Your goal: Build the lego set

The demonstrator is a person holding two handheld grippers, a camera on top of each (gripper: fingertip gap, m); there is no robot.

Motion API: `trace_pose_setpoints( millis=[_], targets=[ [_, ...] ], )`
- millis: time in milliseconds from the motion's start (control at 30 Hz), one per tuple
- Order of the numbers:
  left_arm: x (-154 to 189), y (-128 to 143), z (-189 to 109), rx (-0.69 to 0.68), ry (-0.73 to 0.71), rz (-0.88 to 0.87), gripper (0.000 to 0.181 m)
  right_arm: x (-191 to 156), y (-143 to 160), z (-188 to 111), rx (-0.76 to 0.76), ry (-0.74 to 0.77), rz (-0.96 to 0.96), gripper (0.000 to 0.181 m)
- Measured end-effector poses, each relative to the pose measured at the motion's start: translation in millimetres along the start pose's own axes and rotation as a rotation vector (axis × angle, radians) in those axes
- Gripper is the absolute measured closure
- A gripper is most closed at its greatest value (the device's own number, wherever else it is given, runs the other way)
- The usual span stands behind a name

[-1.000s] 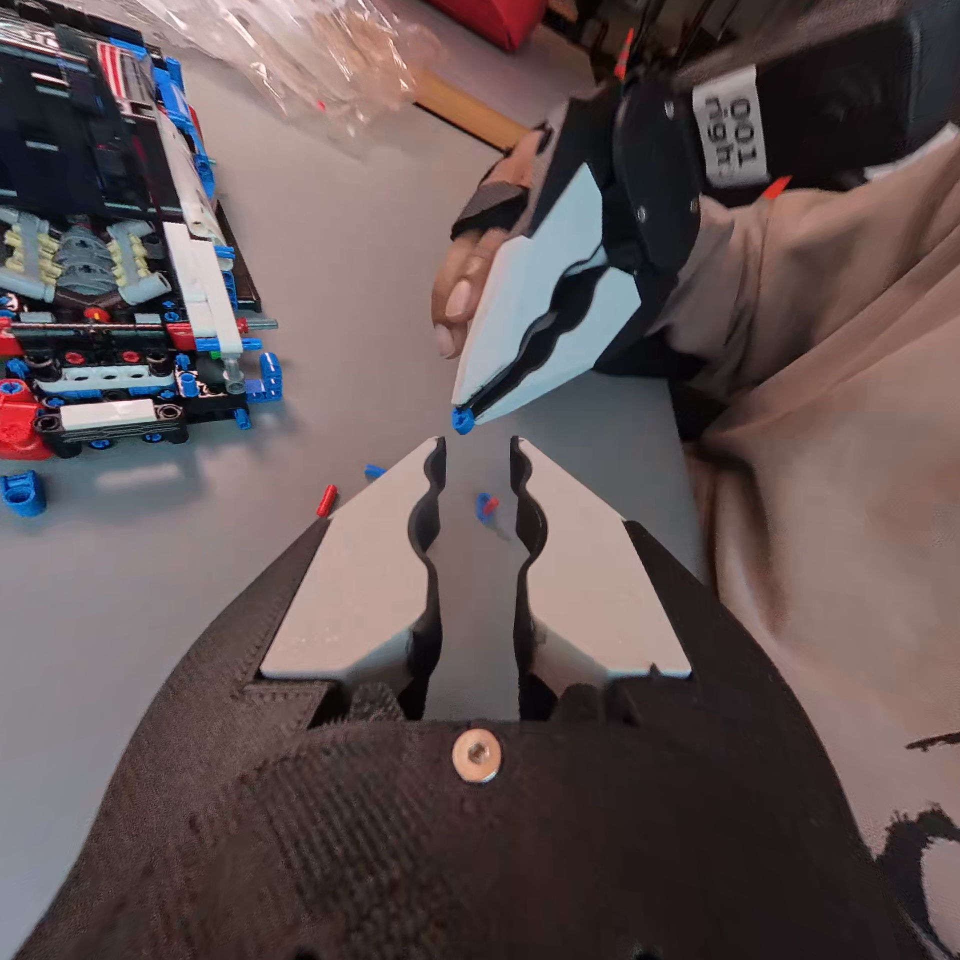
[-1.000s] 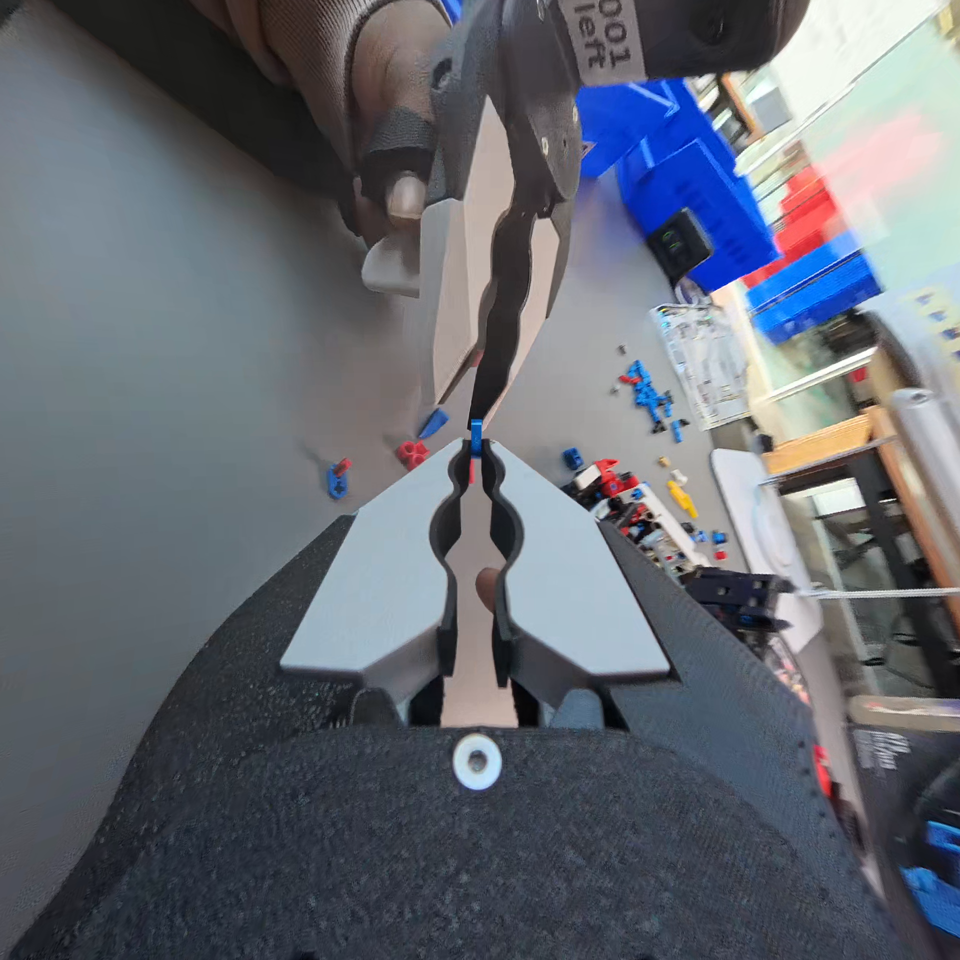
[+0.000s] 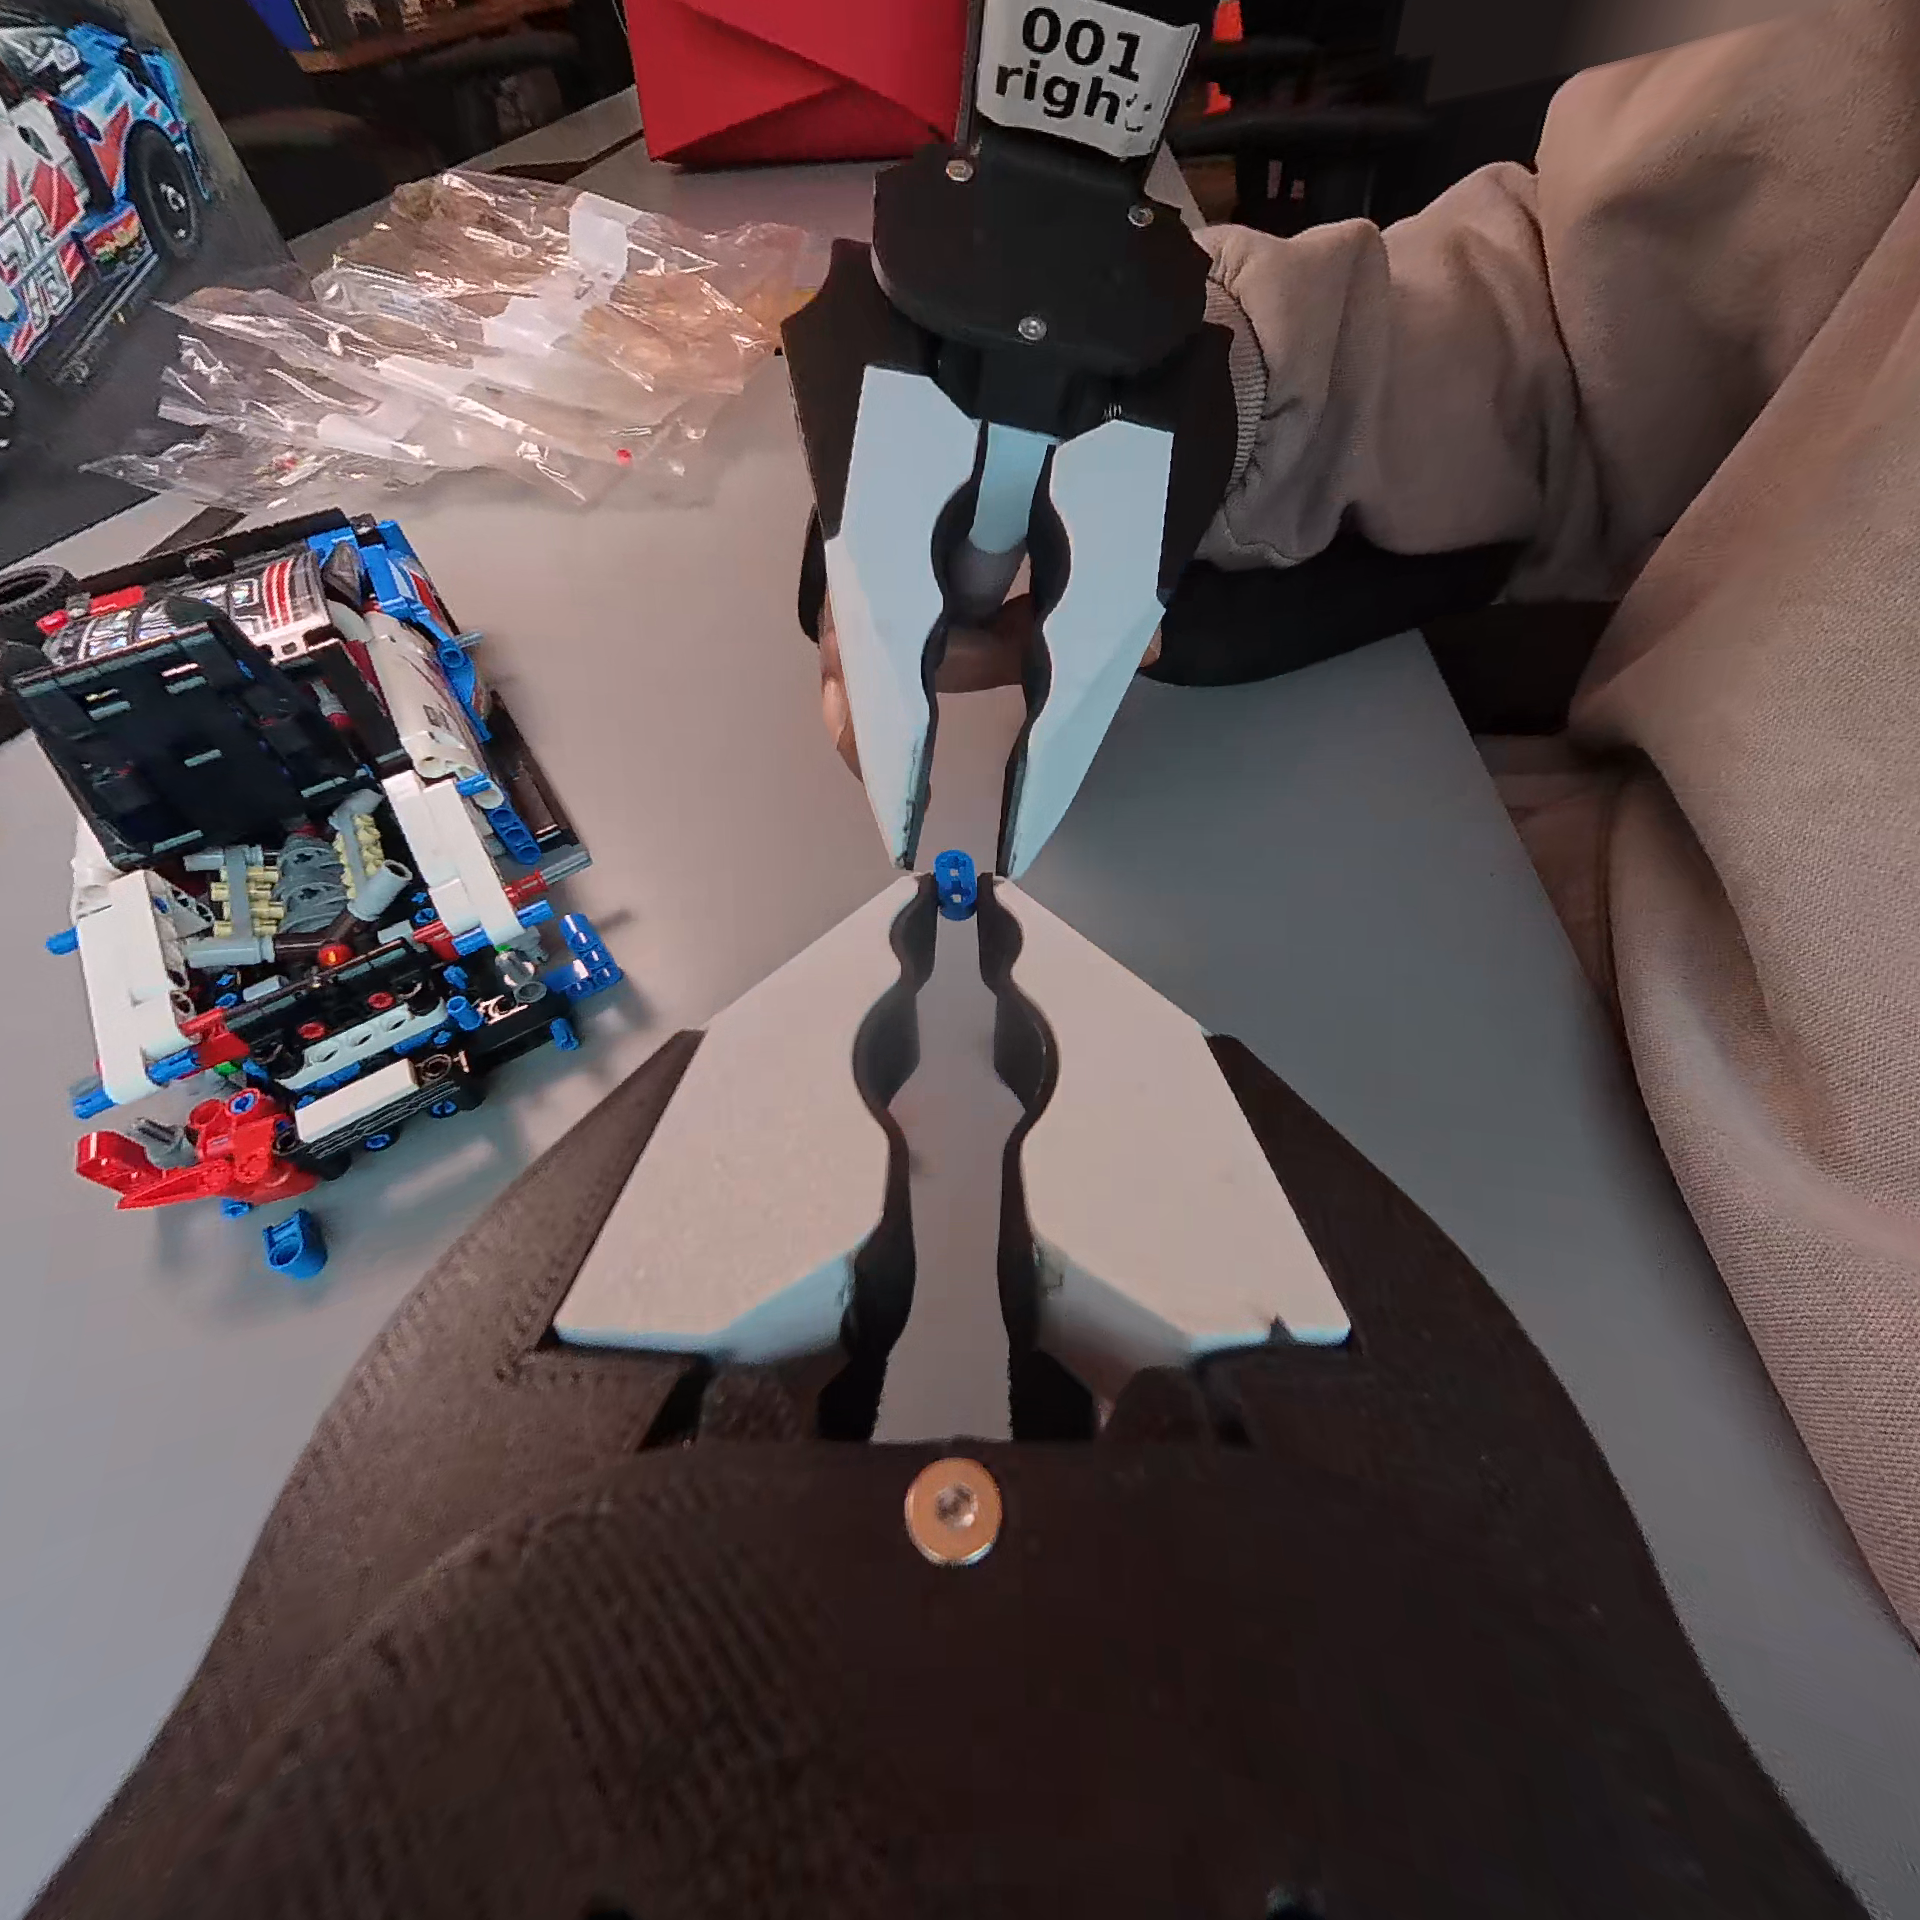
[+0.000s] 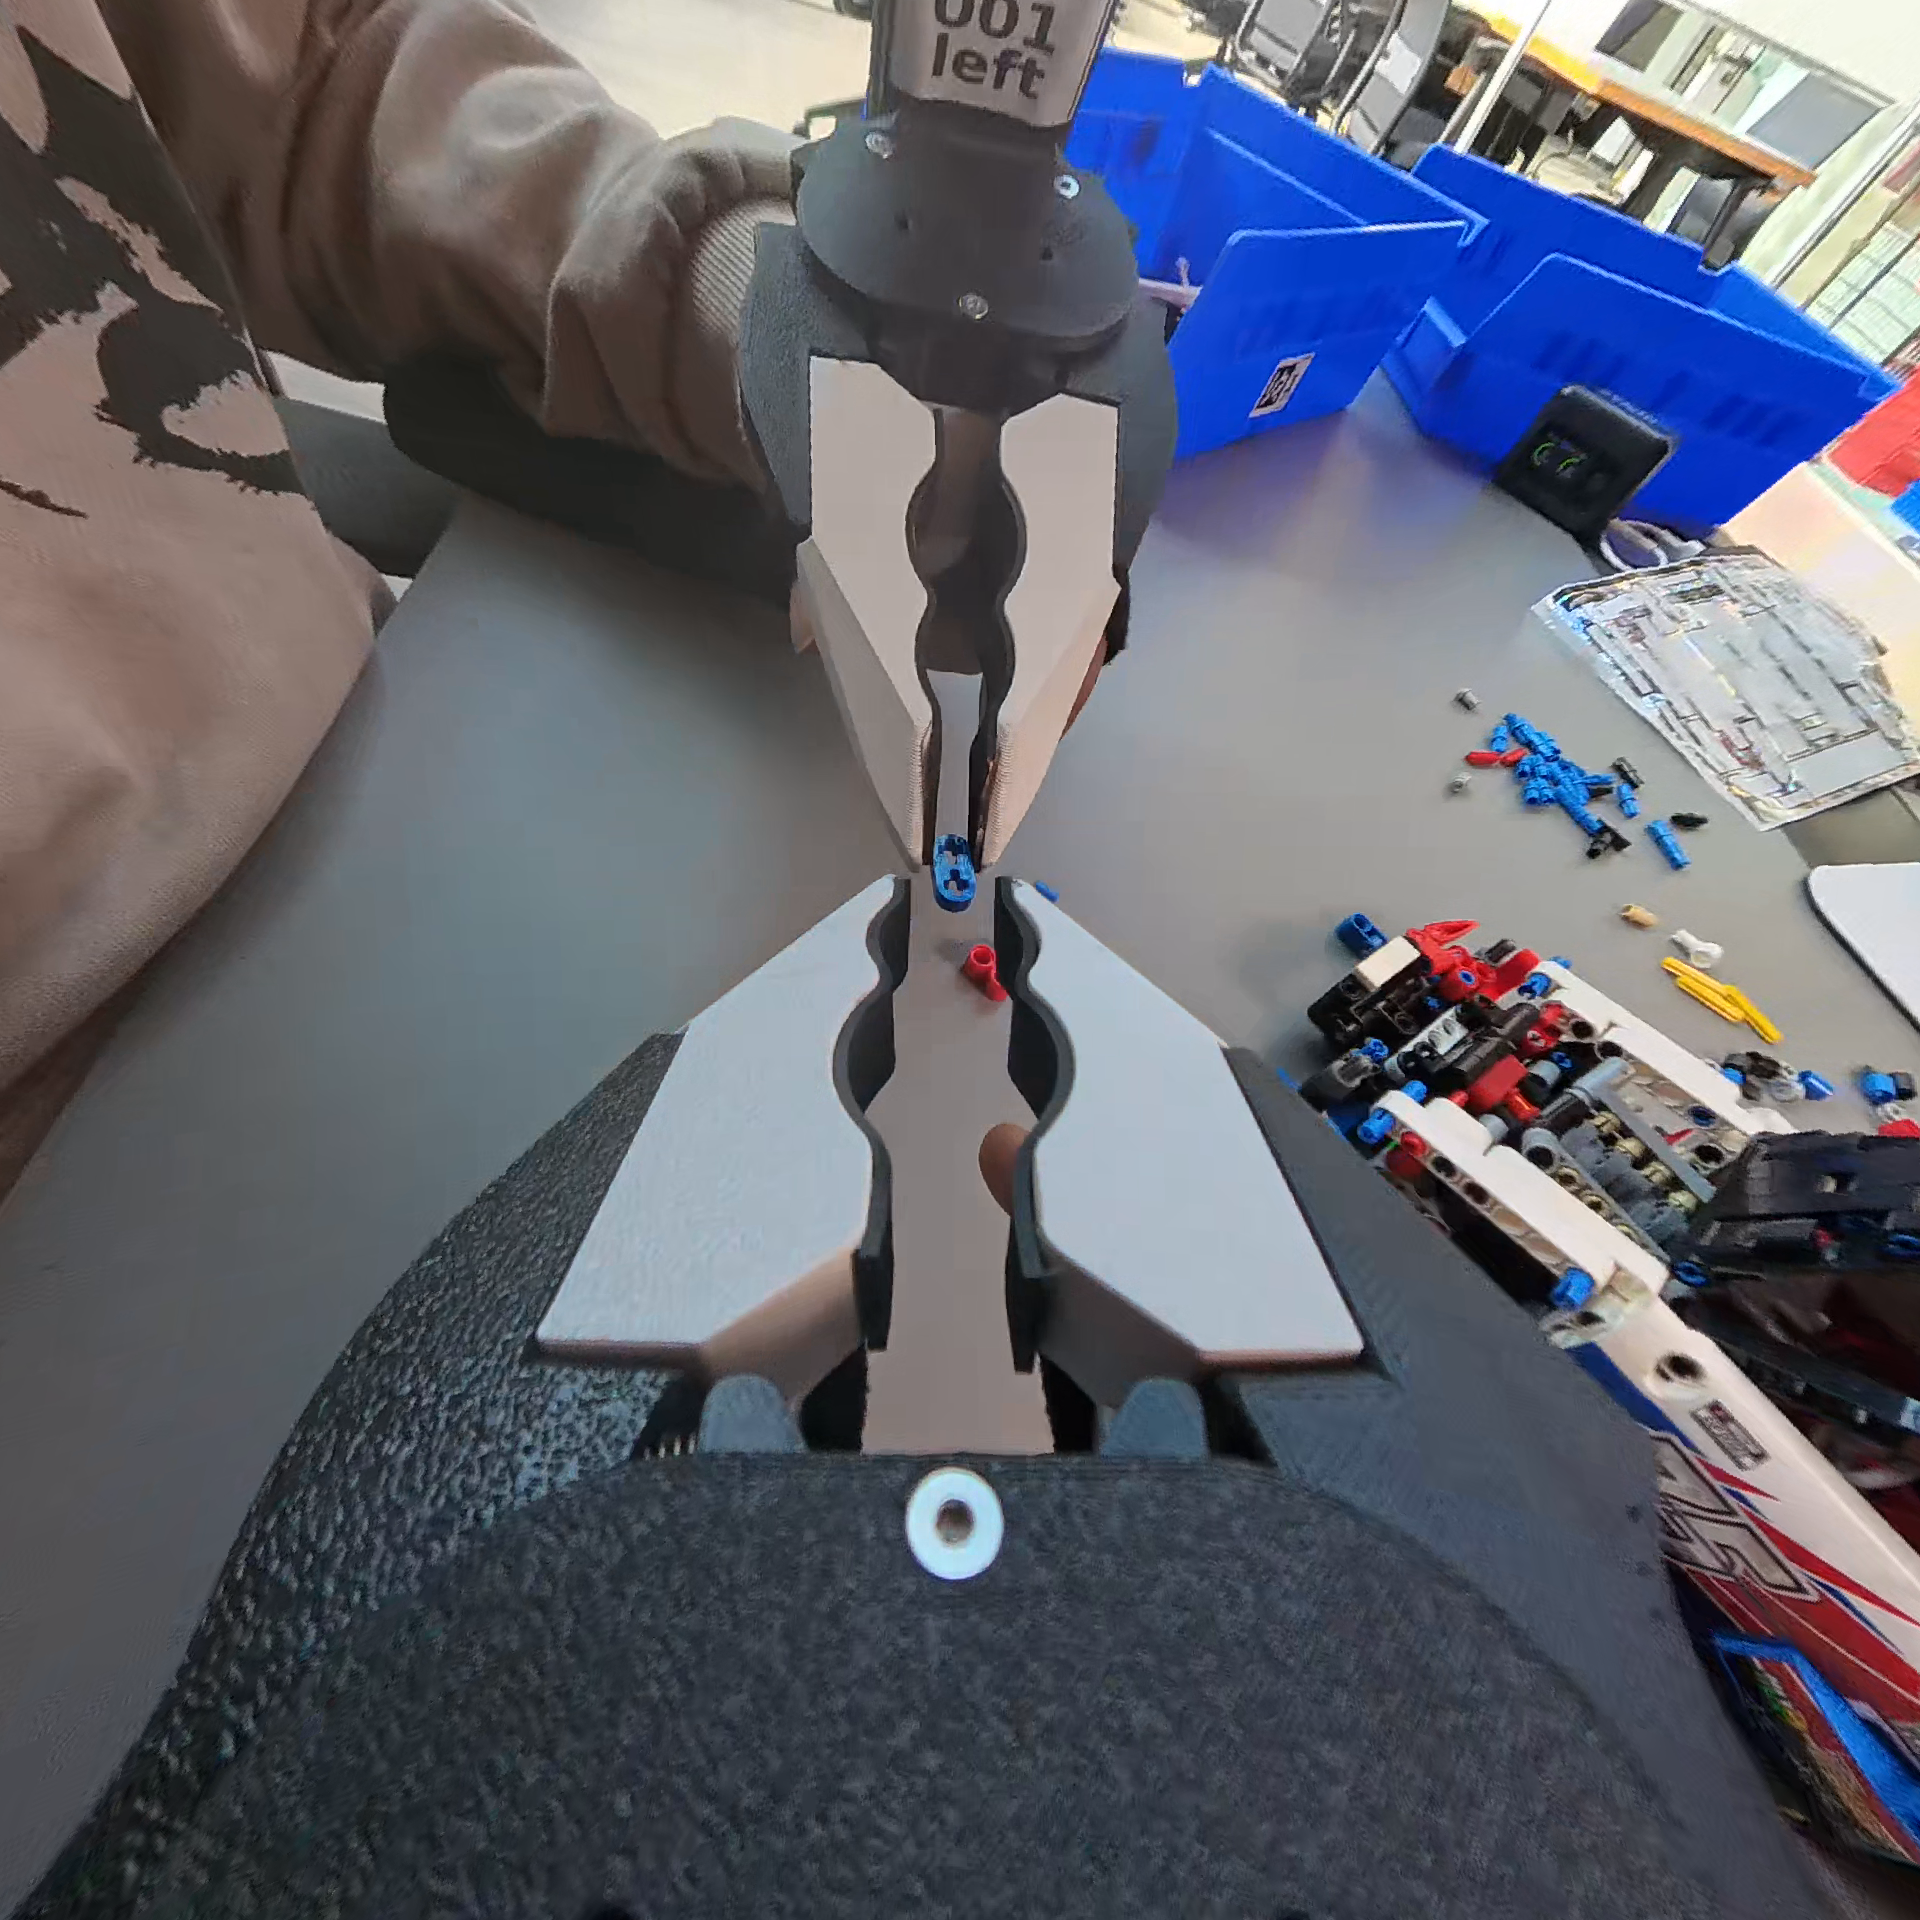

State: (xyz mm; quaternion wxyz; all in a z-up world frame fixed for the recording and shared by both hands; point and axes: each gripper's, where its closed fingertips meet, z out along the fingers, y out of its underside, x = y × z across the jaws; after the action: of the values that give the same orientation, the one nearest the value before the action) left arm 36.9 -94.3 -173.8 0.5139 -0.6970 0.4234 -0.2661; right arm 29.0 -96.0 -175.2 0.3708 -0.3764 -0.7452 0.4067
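Saw left gripper [image 3: 954, 883] clamped on blue connector [image 3: 953, 882], tip to tip with right gripper [image 4: 954, 883]. Right one released, jaws a narrow gap apart, connector [image 4: 953, 871] just ahead of its tips. Car [image 3: 301, 862] stood well apart from connector. Only right view showed red pin [image 4: 982, 971] on table [image 4: 582, 727] below connector, blue bins [image 4: 1558, 312]. Only left view showed plastic bags [image 3: 468, 343].
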Motion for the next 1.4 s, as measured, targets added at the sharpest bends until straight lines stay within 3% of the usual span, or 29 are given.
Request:
trace_pose_setpoints(
  millis=[233,400,633,1400],
  targets=[
    [5,7,4,-0.038,0.020,0.010,0.176,-6,6,3,-0.038,-0.029,0.000,0.177],
    [11,32,7,-0.191,0.048,-0.006,0.163,-13,25,10,-0.159,-0.065,0.024,0.177],
    [14,52,11,-0.317,0.037,0.017,0.168,-19,41,17,-0.238,-0.101,0.040,0.177],
    [11,51,17,-0.313,0.006,0.008,0.176,-21,47,21,-0.292,-0.127,0.067,0.177]
  ],
)
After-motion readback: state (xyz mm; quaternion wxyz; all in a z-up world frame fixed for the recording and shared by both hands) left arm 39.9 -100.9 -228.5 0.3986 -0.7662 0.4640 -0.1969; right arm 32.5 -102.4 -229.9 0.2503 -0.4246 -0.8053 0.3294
